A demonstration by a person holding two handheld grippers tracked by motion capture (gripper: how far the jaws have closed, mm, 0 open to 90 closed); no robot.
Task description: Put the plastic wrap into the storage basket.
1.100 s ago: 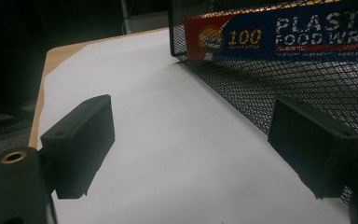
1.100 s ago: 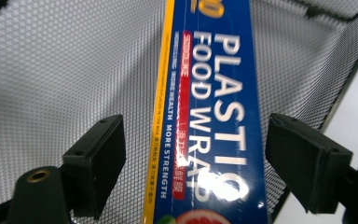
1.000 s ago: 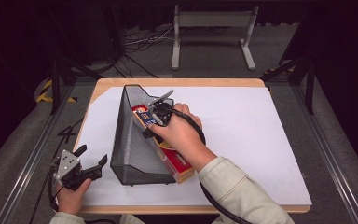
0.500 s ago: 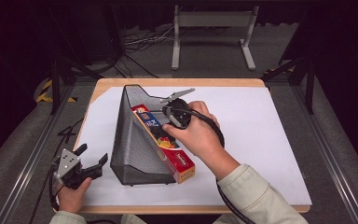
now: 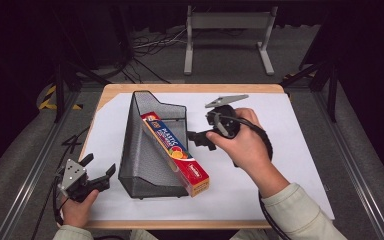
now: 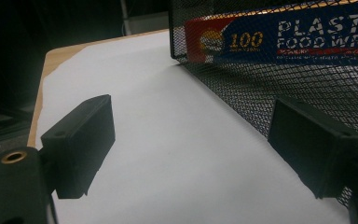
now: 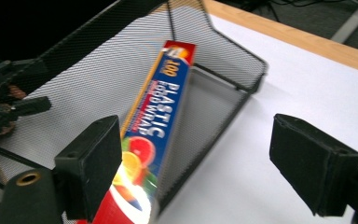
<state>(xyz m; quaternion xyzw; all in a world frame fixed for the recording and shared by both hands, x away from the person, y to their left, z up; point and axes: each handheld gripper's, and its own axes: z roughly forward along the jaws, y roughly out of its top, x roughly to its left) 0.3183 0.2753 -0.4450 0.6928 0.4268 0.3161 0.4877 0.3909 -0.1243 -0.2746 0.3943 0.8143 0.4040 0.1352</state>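
Plastic wrap box [image 5: 176, 151] apparently leaning inside mesh file holder [image 5: 145, 165], right gripper [image 5: 200, 140] beside it with jaws apart, left gripper [image 5: 97, 167] likewise spread

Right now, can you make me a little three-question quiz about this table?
1. True or false: the plastic wrap box lies inside the mesh holder.
2. The right gripper is: A) shut on the box, B) open beside the holder, C) flat on the table.
3. Fill in: the left gripper sits at the table's near-____ corner.

Key: 1 true; 2 B; 3 left.
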